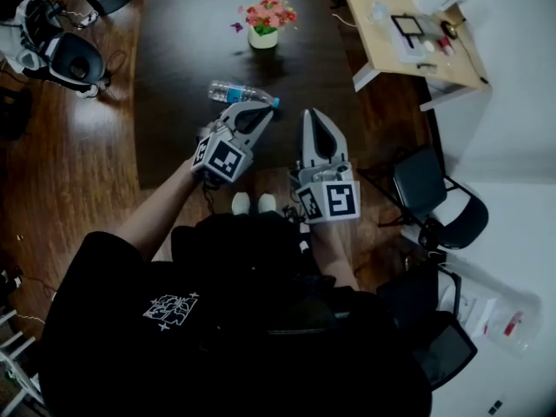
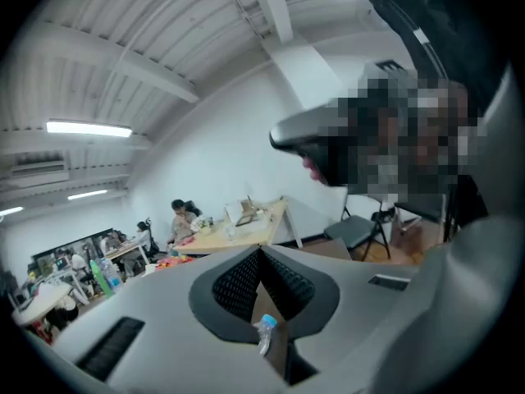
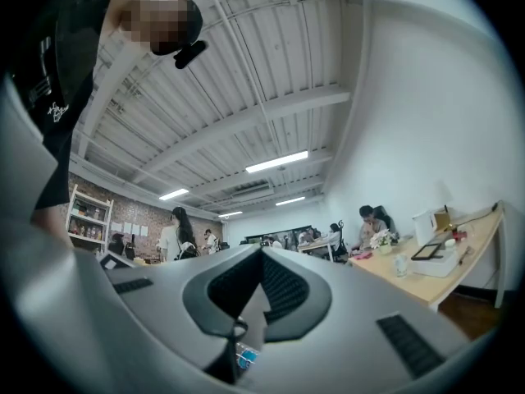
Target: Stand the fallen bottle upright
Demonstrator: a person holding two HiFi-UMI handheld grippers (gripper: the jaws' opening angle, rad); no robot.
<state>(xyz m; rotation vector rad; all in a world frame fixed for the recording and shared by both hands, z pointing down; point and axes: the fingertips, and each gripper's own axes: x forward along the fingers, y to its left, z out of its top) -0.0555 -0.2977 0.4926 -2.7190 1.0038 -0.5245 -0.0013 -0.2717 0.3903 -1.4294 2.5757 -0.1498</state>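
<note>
The bottle (image 1: 240, 93) lies on its side on the dark table (image 1: 182, 50), near the edge closest to me. The pot of flowers (image 1: 263, 33) is well beyond it at twelve o'clock. In the head view the bottle's long axis runs roughly from nine o'clock to three o'clock, with the blue cap at the three o'clock end, dipped a little toward me.

My left gripper (image 1: 258, 111) has its fingers pressed together with nothing between them. Its tip points toward one o'clock and sits just beside the cap end. I cannot tell whether it touches. In the left gripper view the closed jaws meet in a point (image 2: 261, 254), and the bottle (image 2: 265, 333) shows below them, cap up, not gripped.

My right gripper (image 1: 314, 116) is also closed and empty, as the right gripper view (image 3: 262, 254) shows. It points toward twelve o'clock, and the bottle lies off at about ten o'clock from its tip, apart from it.

The left hand is the nearer one. I judge it would have to spread its fingers and come across the bottle's body at right angles to that long axis, then swing the cap end up.
</note>
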